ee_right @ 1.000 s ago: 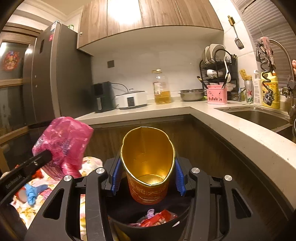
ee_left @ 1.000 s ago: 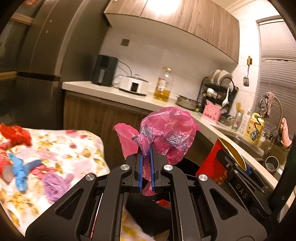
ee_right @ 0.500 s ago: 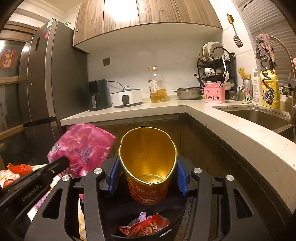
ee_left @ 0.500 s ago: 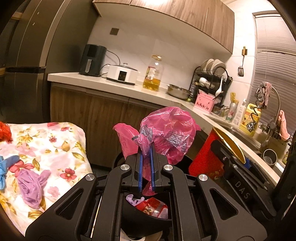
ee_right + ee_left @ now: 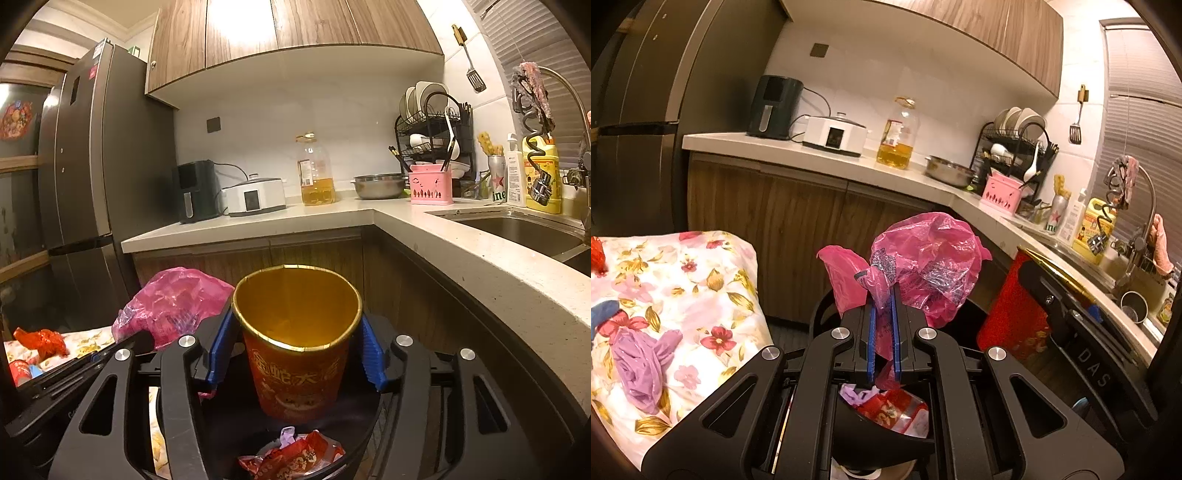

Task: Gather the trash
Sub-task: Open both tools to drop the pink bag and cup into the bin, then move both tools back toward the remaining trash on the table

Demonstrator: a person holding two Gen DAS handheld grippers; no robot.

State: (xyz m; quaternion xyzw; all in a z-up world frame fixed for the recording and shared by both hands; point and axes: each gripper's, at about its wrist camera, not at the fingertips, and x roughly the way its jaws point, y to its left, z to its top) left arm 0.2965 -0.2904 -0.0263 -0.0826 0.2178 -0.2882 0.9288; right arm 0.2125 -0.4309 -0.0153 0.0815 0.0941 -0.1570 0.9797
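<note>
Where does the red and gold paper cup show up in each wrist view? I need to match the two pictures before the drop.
Left wrist: the red and gold paper cup sits at the right, seen side-on, red wall outward, behind the pink plastic bag.
Right wrist: centre, gold inside facing the camera, between the right gripper pads, over the black bin.
Shared landmark: the oil bottle on the counter.

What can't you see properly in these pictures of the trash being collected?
- Black bin: both views, the jaws and frames hide most of it.
- Red cup: left view, the right gripper covers its side.
- Cup bottom: right view, too dim to tell if it is empty.
- Pink bag: contents hidden by crumpled plastic.
</note>
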